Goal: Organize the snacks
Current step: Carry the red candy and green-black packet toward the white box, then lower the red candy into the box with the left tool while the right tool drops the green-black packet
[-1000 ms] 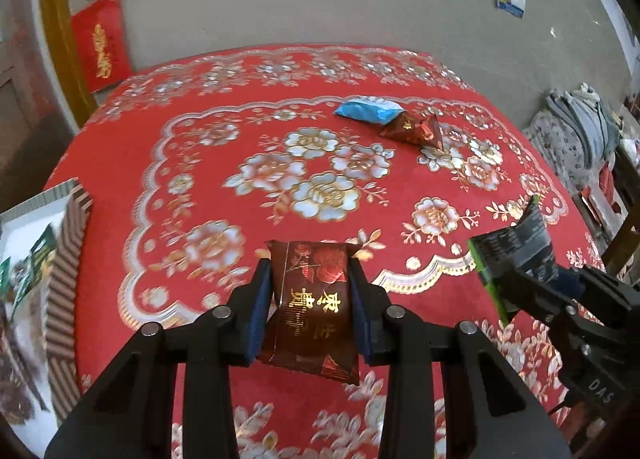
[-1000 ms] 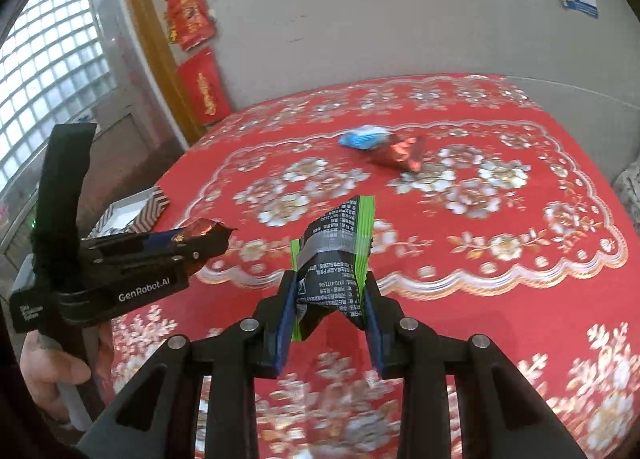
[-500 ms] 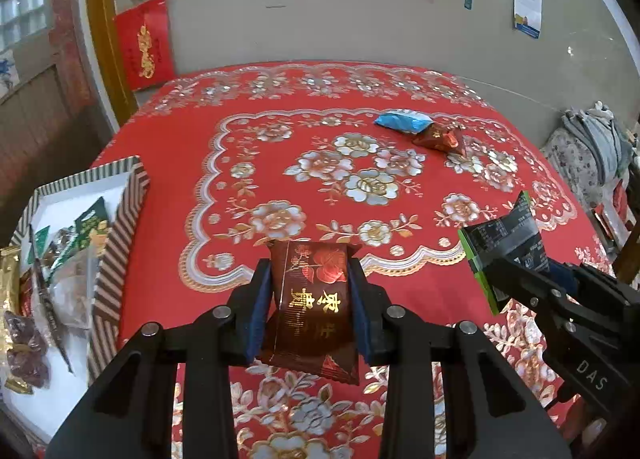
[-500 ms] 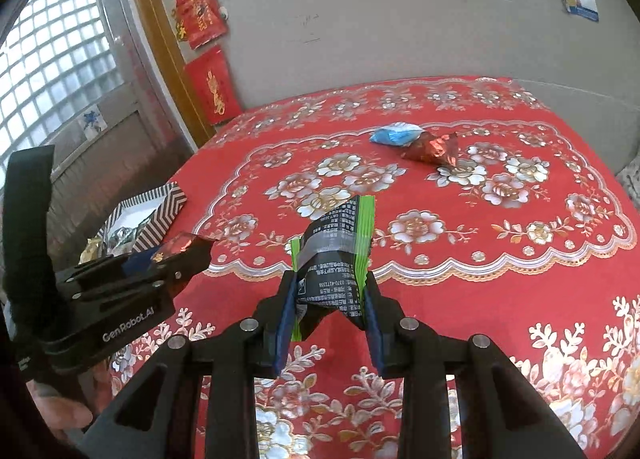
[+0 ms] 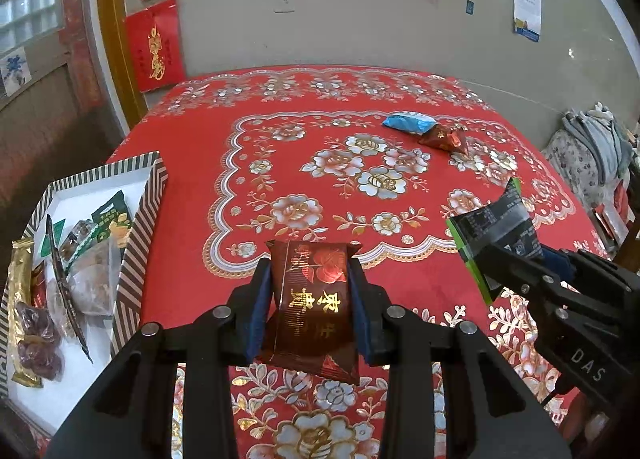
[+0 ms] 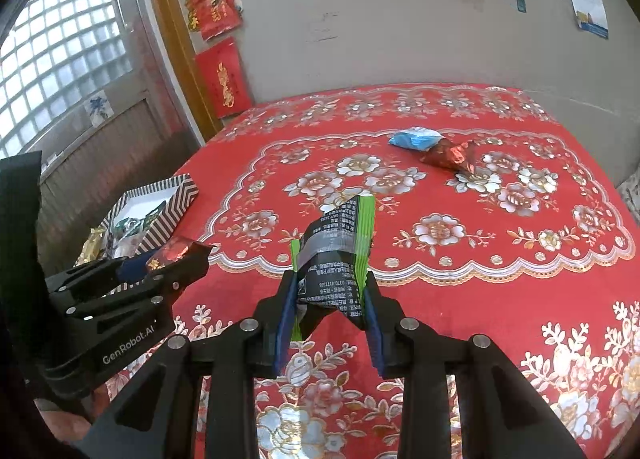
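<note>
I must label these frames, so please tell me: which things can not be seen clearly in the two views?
- Striped box, left wrist view: near end cut off by the picture's edge.
- Dark red packet: its sides covered by the left gripper pads.
- Black-green packet, right wrist view: print too small to read.
- Person's hand: bottom left corner, dark, mostly hidden.

A home — floral red tablecloth (image 5: pixel 400 271), festive red wall banners (image 5: pixel 154 45), laundry heap (image 5: pixel 588 155).

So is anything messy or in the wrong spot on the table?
Yes. A blue snack packet and a dark red foil one lie loose on the red tablecloth, far from the striped box at the left edge where the other snacks are gathered.
</note>
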Demonstrator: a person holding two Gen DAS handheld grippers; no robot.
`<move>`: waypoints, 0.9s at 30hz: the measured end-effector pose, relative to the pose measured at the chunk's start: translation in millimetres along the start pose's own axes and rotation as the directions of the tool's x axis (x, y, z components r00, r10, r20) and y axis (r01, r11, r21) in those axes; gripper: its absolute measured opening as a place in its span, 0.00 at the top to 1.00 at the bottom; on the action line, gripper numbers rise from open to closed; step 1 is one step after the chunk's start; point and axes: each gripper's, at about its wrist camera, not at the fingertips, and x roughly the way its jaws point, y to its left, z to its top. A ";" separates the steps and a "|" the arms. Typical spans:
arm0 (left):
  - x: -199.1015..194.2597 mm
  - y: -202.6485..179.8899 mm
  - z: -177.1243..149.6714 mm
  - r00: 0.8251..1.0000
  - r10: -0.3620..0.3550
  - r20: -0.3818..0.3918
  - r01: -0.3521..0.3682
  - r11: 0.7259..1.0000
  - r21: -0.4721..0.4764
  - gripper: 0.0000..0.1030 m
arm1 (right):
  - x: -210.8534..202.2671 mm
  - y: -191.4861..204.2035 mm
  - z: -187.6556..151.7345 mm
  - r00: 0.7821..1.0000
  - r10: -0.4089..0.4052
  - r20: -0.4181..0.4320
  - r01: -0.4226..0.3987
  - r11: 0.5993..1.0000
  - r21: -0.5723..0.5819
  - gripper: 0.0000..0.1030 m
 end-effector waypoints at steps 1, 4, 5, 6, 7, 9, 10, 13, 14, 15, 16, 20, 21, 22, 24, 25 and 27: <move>-0.8 0.8 -0.3 1.000 -0.001 0.002 0.001 1.000 -0.002 0.67 | -0.2 1.3 0.0 1.000 0.000 0.000 0.000 1.000 -0.004 0.69; -3.1 3.3 -0.9 1.000 0.003 0.007 -0.003 1.000 -0.004 0.67 | -0.2 5.7 0.5 1.000 -0.002 0.000 0.002 1.000 -0.012 0.69; -3.4 4.1 -0.9 1.000 0.003 0.007 -0.003 1.000 -0.005 0.67 | 0.3 7.1 0.8 1.000 -0.002 -0.002 0.002 1.000 -0.013 0.69; -4.2 5.9 -1.1 1.000 0.001 0.007 -0.001 1.000 -0.009 0.67 | 0.5 8.5 1.1 1.000 -0.001 -0.002 0.001 1.000 -0.015 0.69; -5.3 7.0 -1.2 1.000 0.002 0.009 -0.001 1.000 -0.011 0.67 | 0.7 10.5 1.7 1.000 -0.001 -0.003 0.001 1.000 -0.017 0.69; -8.1 10.3 -1.1 1.000 0.010 0.016 -0.010 1.000 -0.015 0.67 | 1.7 14.9 3.2 1.000 0.001 -0.003 -0.001 1.000 -0.027 0.69; -9.1 12.0 -1.0 1.000 0.012 0.018 -0.012 1.000 -0.017 0.67 | 2.3 16.5 3.8 1.000 0.002 -0.003 -0.002 1.000 -0.030 0.69; -12.5 18.2 -1.0 0.999 0.022 0.025 -0.021 0.999 -0.024 0.67 | 4.5 23.0 4.8 1.000 0.008 -0.008 -0.009 0.999 -0.043 0.69; -13.4 20.1 -1.4 0.999 0.026 0.026 -0.025 0.999 -0.025 0.67 | 5.3 25.0 5.1 1.000 0.011 -0.010 -0.012 0.999 -0.046 0.69; -14.3 22.8 -1.9 0.999 0.029 0.027 -0.028 0.999 -0.028 0.67 | 6.2 27.3 5.5 1.000 0.016 -0.012 -0.016 0.999 -0.049 0.69; -15.2 25.5 -2.2 0.999 0.031 0.028 -0.030 0.999 -0.033 0.67 | 7.1 30.2 6.1 1.000 0.019 -0.013 -0.020 0.998 -0.053 0.69; -18.6 37.1 -3.6 0.998 0.049 0.032 -0.048 0.998 -0.049 0.67 | 10.3 44.6 8.4 0.999 0.034 -0.017 -0.035 0.997 -0.075 0.69; -19.5 40.2 -3.9 0.998 0.053 0.033 -0.051 0.997 -0.053 0.67 | 10.9 48.5 9.1 0.999 0.038 -0.017 -0.039 0.996 -0.081 0.69; -20.6 43.3 -4.0 0.998 0.058 0.034 -0.056 0.997 -0.058 0.67 | 11.6 52.3 9.7 0.999 0.043 -0.018 -0.044 0.995 -0.087 0.69; -22.5 49.5 -4.8 0.997 0.066 0.036 -0.063 0.996 -0.067 0.67 | 13.4 62.3 11.4 0.998 0.053 -0.021 -0.055 0.993 -0.104 0.69; -24.6 54.5 -5.5 0.997 0.073 0.039 -0.069 0.995 -0.075 0.67 | 13.9 66.1 11.7 0.998 0.057 -0.022 -0.059 0.992 -0.111 0.69; -27.3 60.6 -5.8 0.996 0.080 0.042 -0.076 0.993 -0.085 0.67 | 15.4 75.1 13.7 0.997 0.069 -0.024 -0.071 0.990 -0.124 0.69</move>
